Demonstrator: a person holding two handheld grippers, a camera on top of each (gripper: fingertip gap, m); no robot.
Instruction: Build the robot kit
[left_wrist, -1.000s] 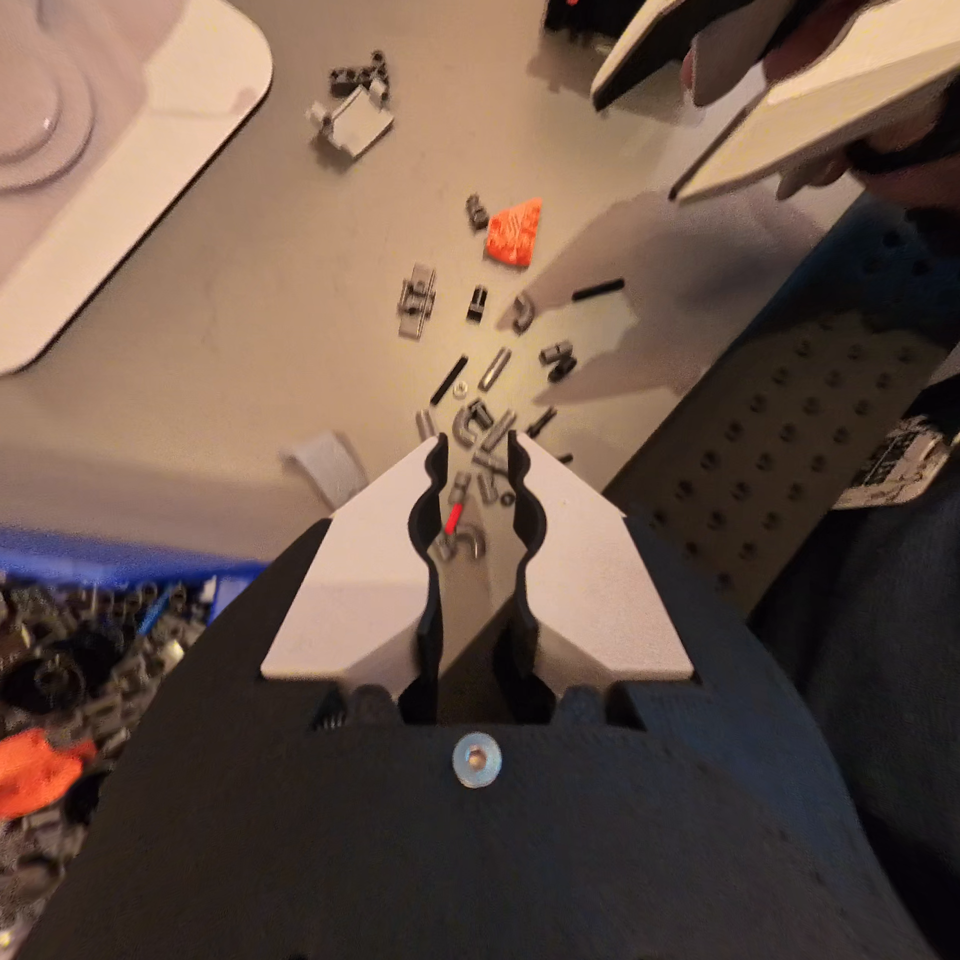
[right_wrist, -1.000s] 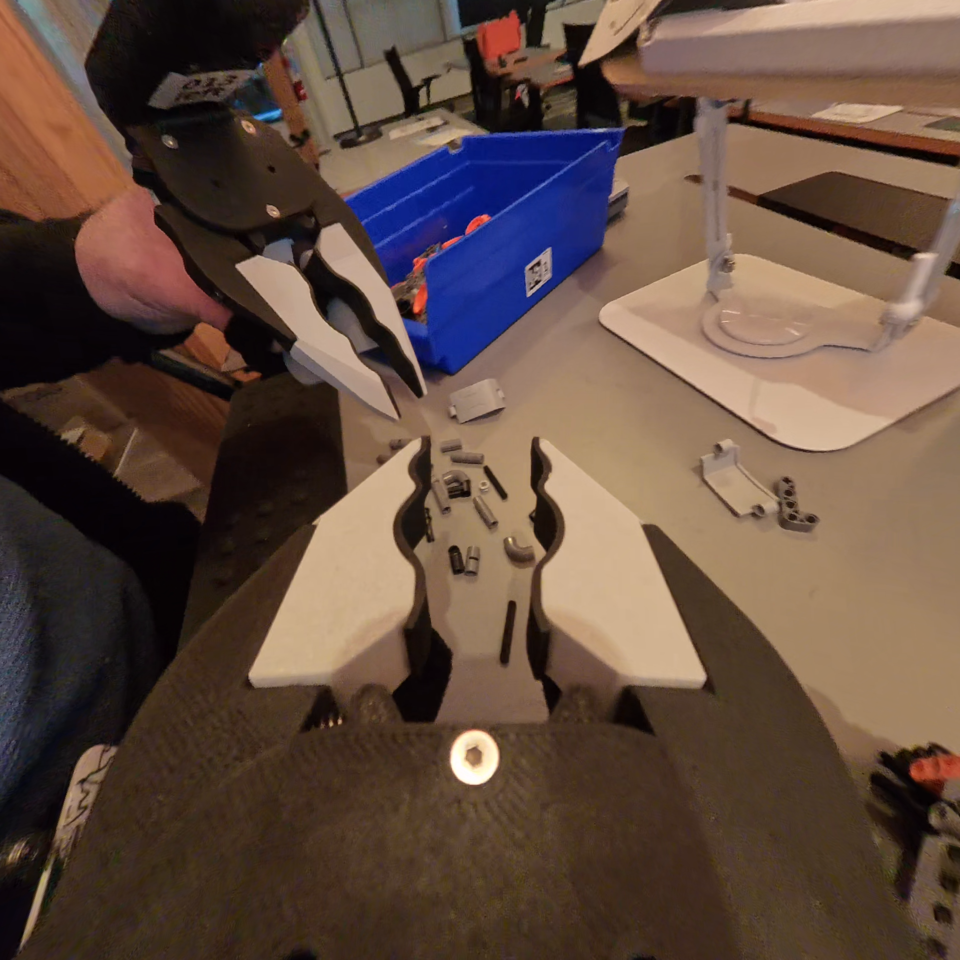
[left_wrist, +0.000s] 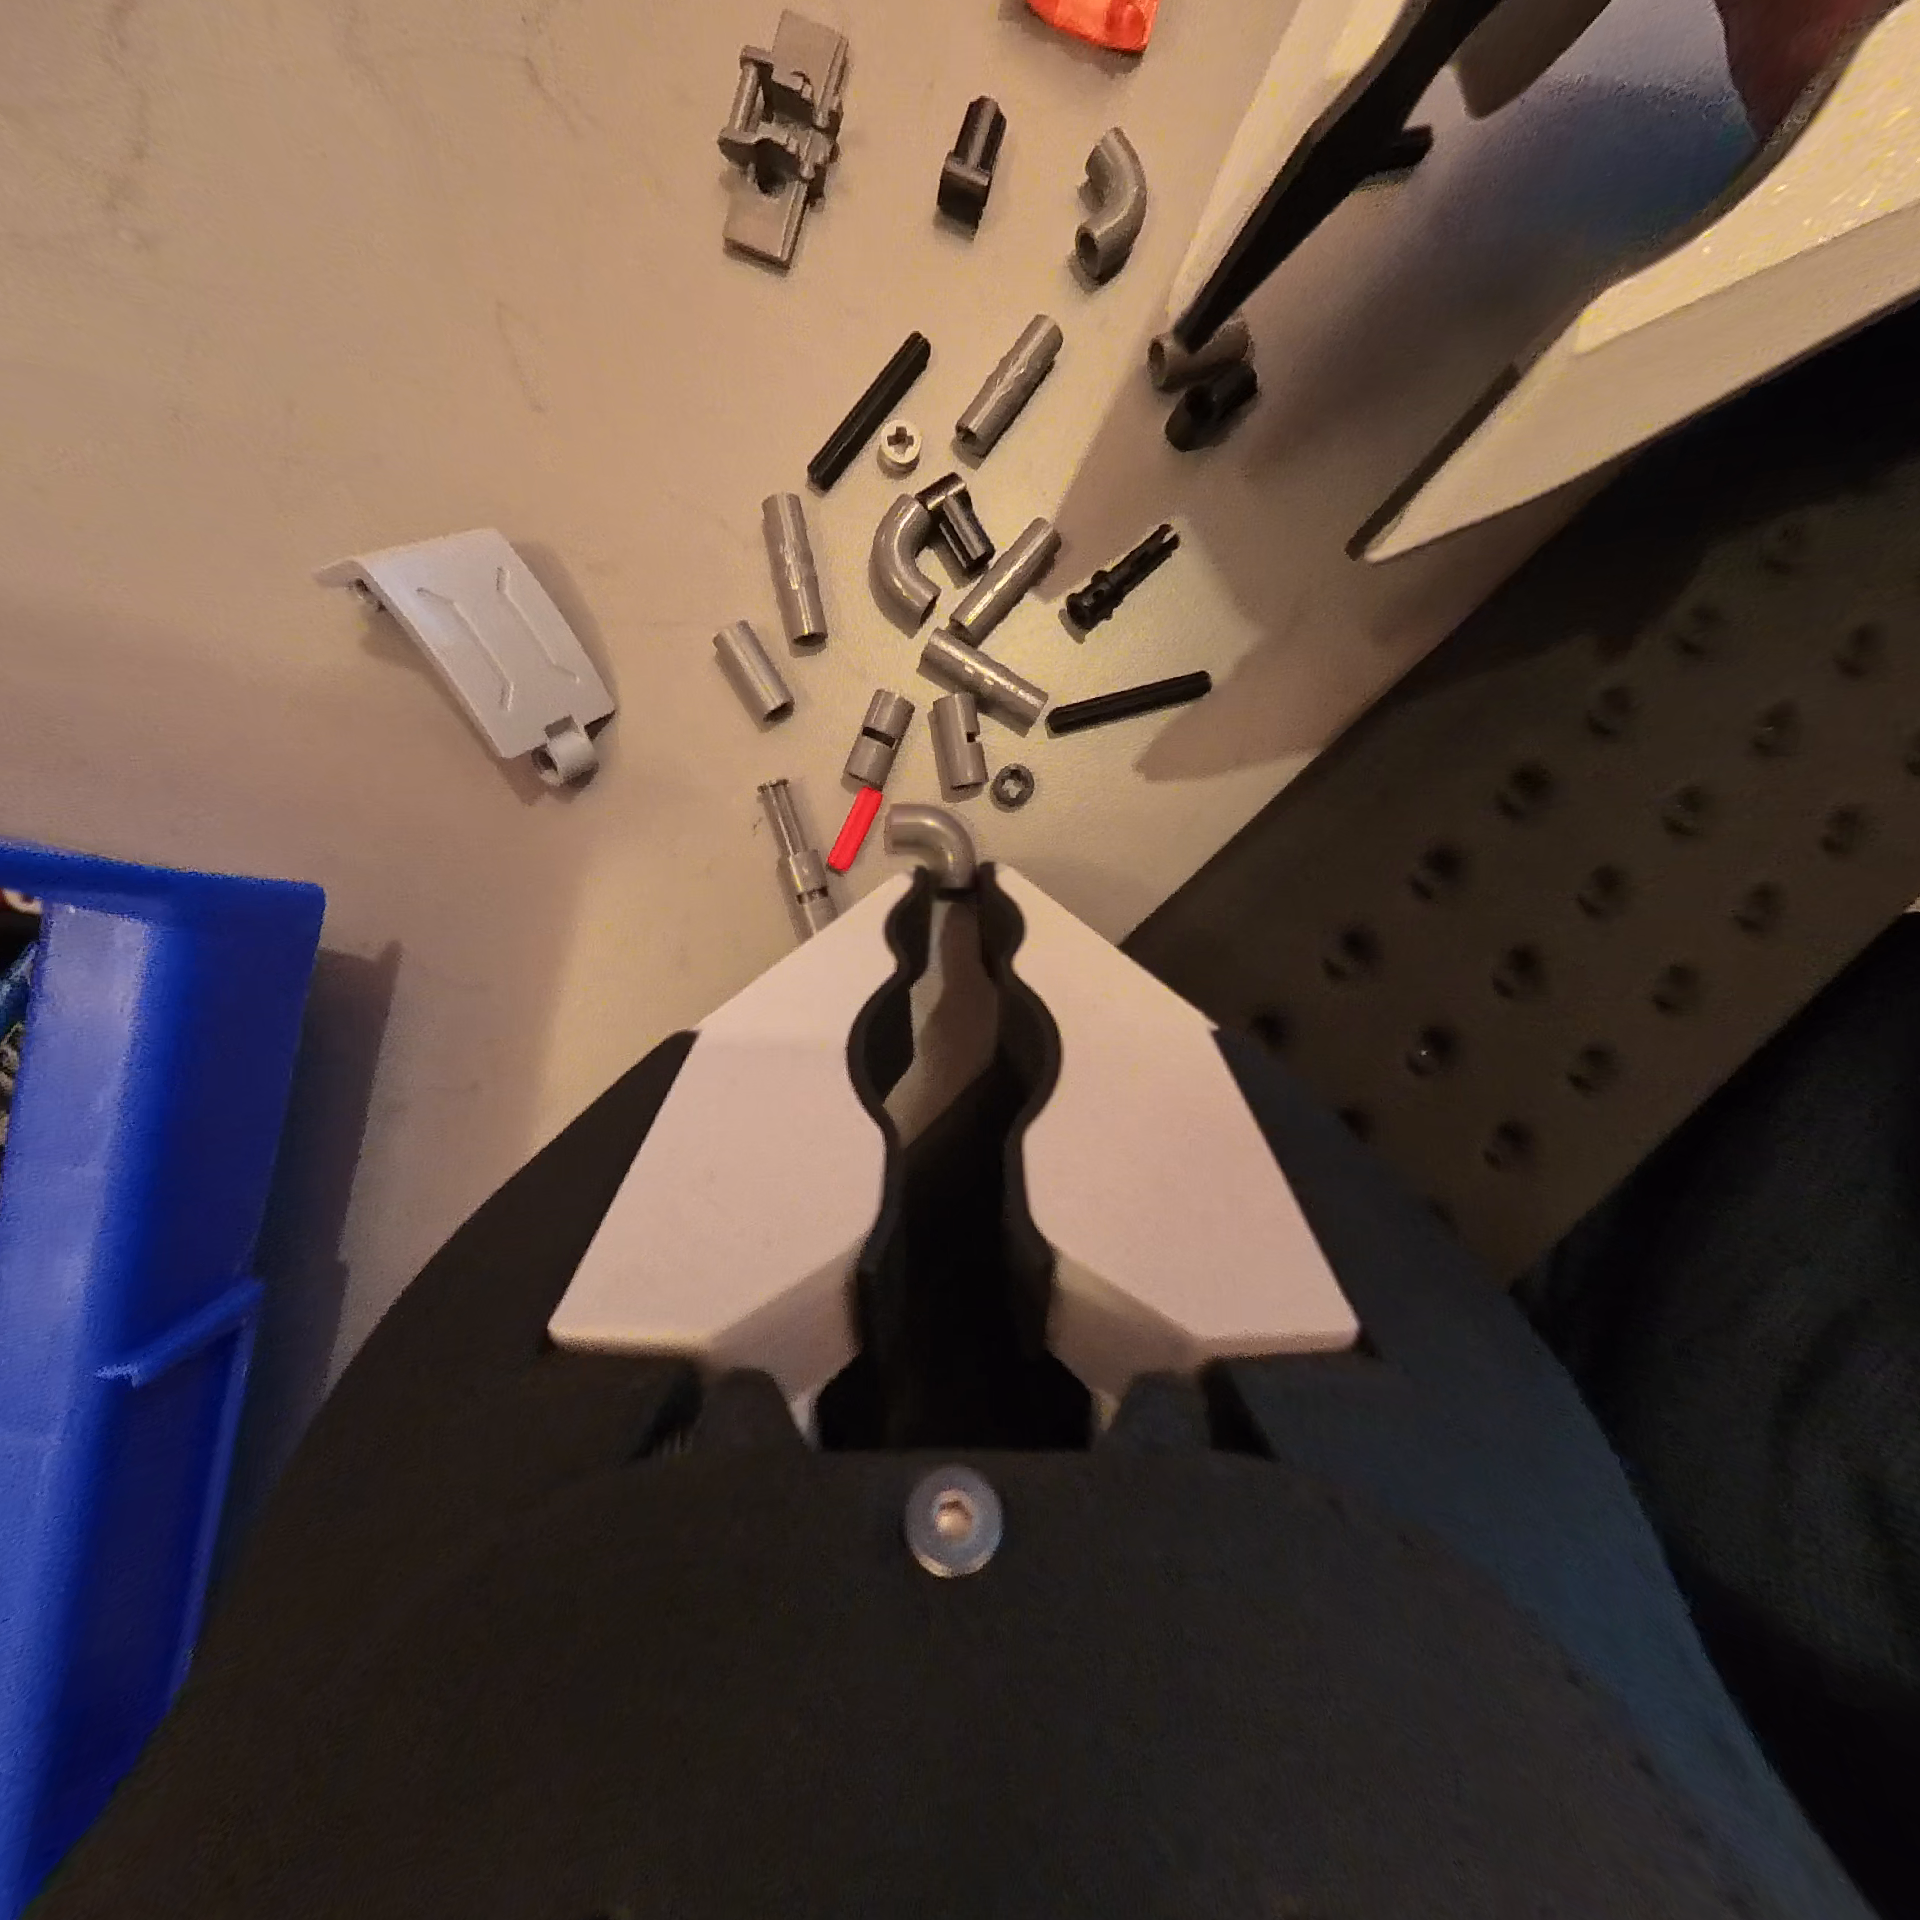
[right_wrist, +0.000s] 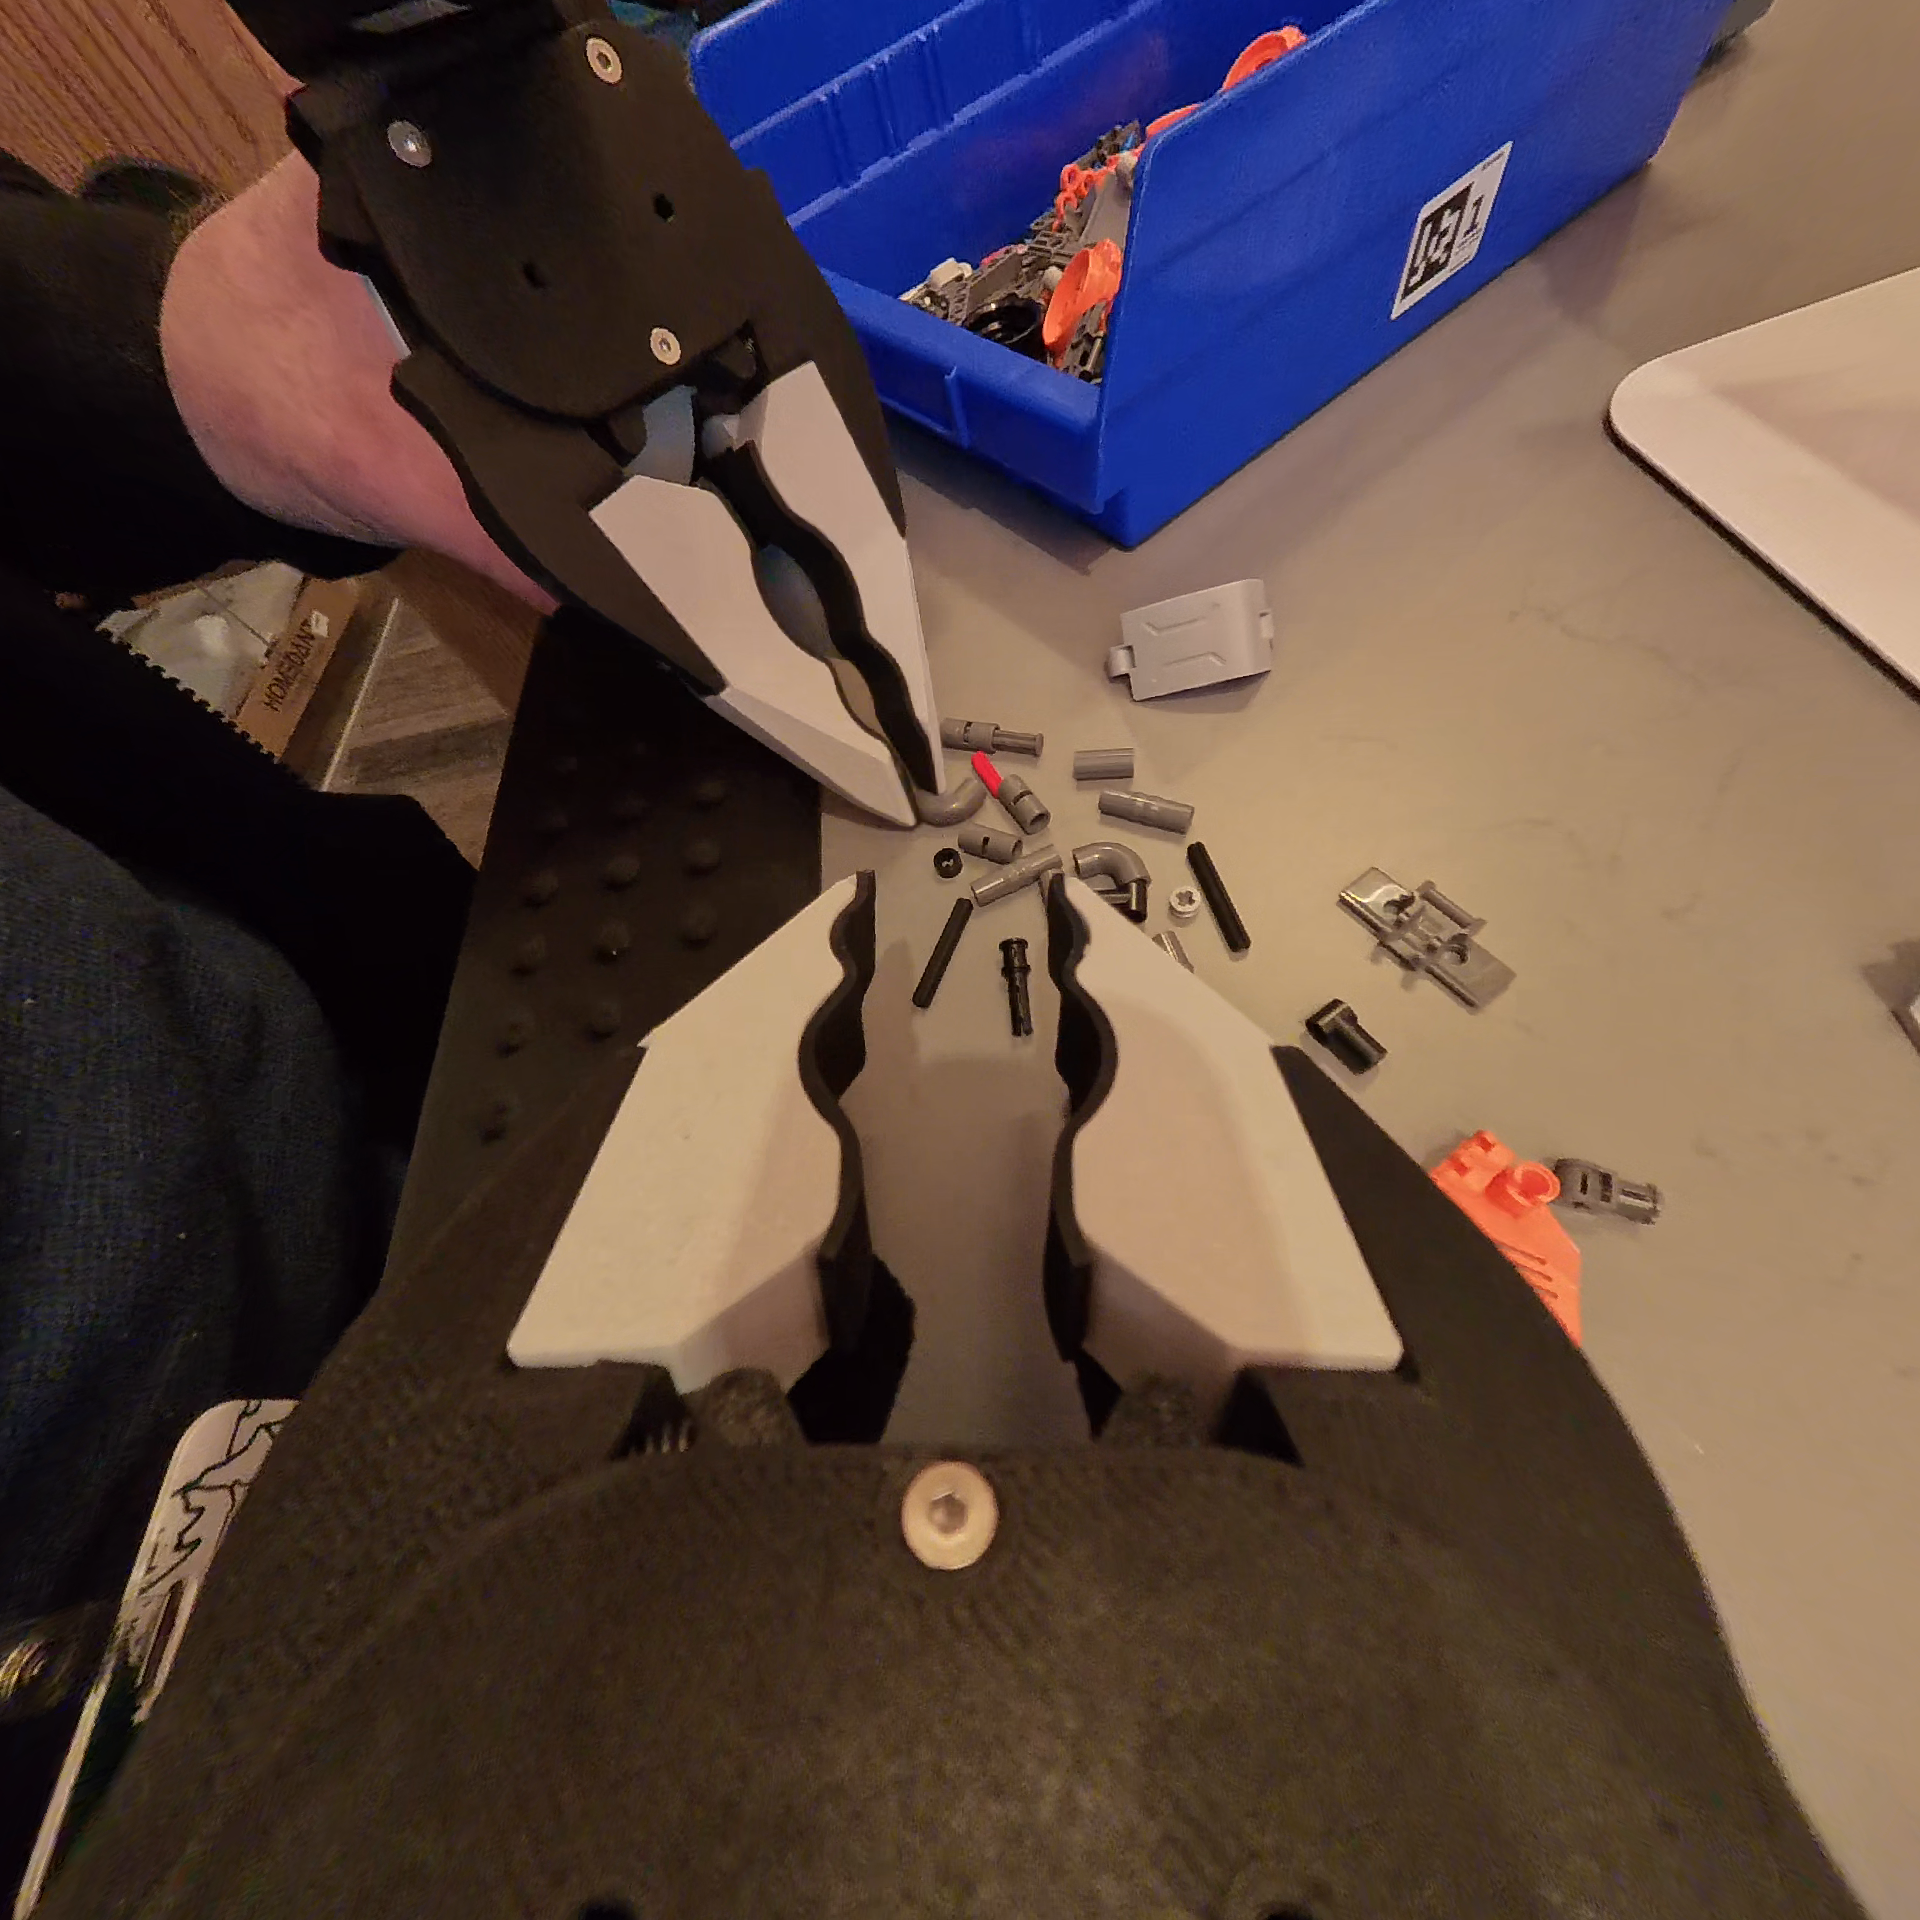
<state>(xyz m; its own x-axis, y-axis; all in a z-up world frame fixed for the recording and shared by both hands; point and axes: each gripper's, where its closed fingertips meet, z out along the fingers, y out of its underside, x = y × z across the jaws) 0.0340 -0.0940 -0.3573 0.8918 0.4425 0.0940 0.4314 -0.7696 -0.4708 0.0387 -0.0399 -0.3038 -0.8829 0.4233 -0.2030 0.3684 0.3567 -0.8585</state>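
Note:
My left gripper (left_wrist: 951, 883) is shut on one end of a small grey elbow piece (left_wrist: 928, 836), which rests at the table surface on the near edge of a scatter of small grey and black pins and tubes (left_wrist: 977, 582). A red pin (left_wrist: 857, 826) lies just beside it. In the right wrist view the left gripper (right_wrist: 920, 805) points steeply down onto the same elbow piece (right_wrist: 956, 805). My right gripper (right_wrist: 958, 894) is open and empty, low over the table, with a black pin (right_wrist: 1016, 982) and a black axle (right_wrist: 943, 951) between its fingers.
A blue bin (right_wrist: 1195, 312) of mixed parts stands behind the scatter. A grey curved panel (right_wrist: 1195, 639), a grey clip part (right_wrist: 1423, 930) and an orange piece (right_wrist: 1517, 1226) lie around it. A black perforated mat (right_wrist: 623, 831) runs along the table edge. A white base plate (right_wrist: 1787, 416) is at the right.
My left gripper has dropped to the table and shut on the grey elbow piece. My right gripper has come lower and closer to the scattered parts.

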